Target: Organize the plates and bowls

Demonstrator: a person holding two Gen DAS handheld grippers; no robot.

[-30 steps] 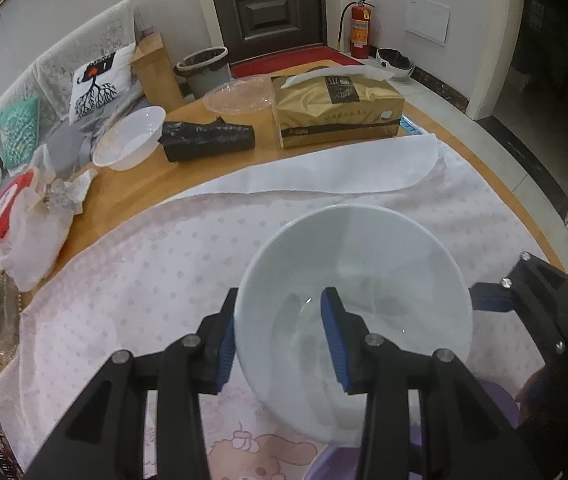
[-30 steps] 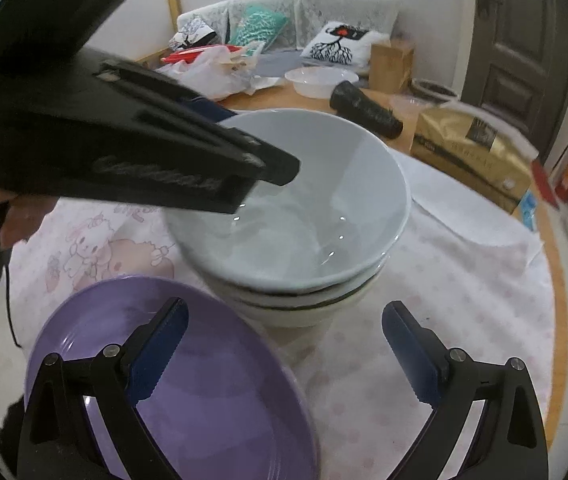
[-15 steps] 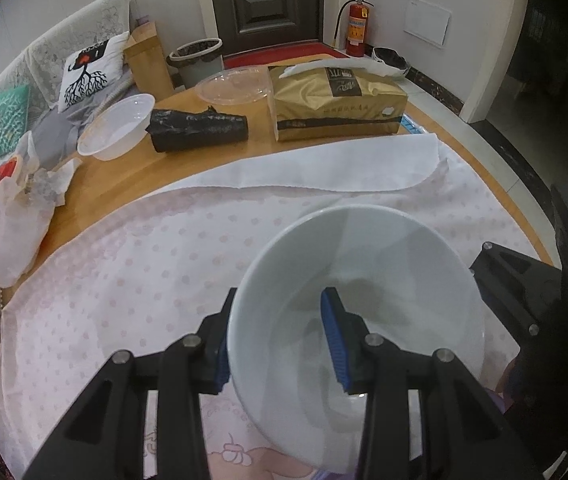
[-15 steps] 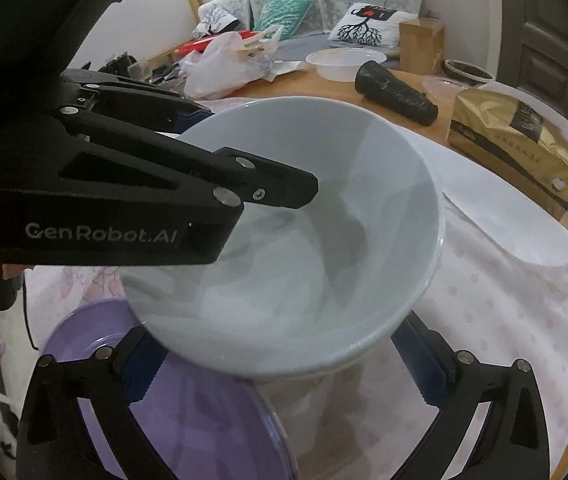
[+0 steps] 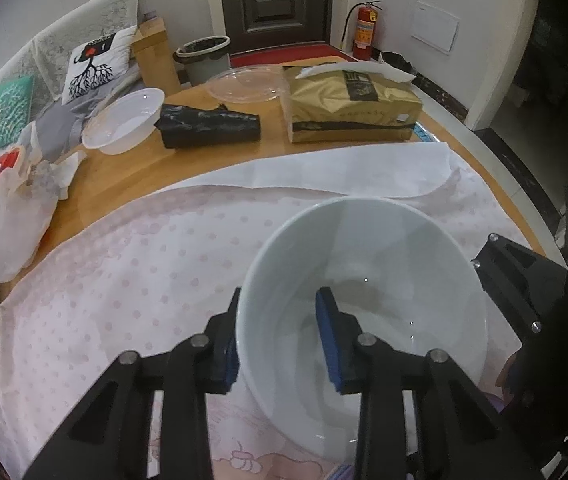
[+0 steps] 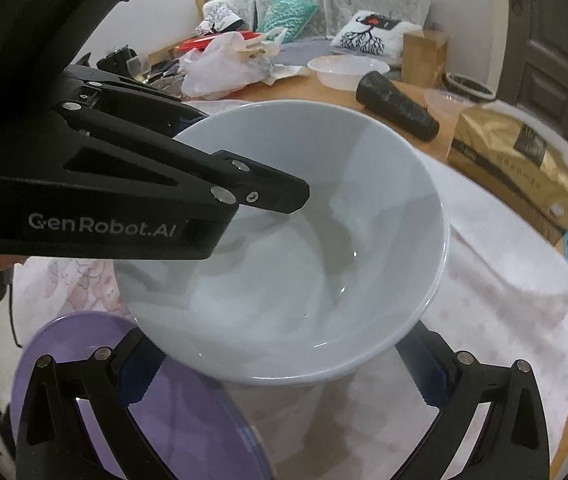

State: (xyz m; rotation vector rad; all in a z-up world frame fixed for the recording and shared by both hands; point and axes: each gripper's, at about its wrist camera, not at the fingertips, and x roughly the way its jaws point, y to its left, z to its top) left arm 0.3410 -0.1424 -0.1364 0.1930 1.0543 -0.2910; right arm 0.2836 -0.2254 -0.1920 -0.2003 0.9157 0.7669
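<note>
My left gripper [image 5: 280,336] is shut on the near rim of a white bowl [image 5: 364,308], one finger inside and one outside, and holds it tilted above the table. The same white bowl [image 6: 292,248] fills the right wrist view, with the left gripper's arm across its left side. My right gripper [image 6: 280,364] is open; its fingers stand either side below the bowl. A purple plate [image 6: 164,408] lies on the cloth at lower left, partly under the bowl. The stack of bowls seen earlier is hidden.
A pink dotted cloth [image 5: 124,264] covers the near half of the round wooden table [image 5: 144,164]. At the back lie a gold tissue pack [image 5: 348,104], a black roll [image 5: 208,128], a white plastic bowl [image 5: 124,120], a clear lid [image 5: 248,84] and plastic bags [image 5: 8,208].
The left gripper has lifted the white bowl up off the stack of bowls and tilted it. The right gripper has moved in under it and stays open.
</note>
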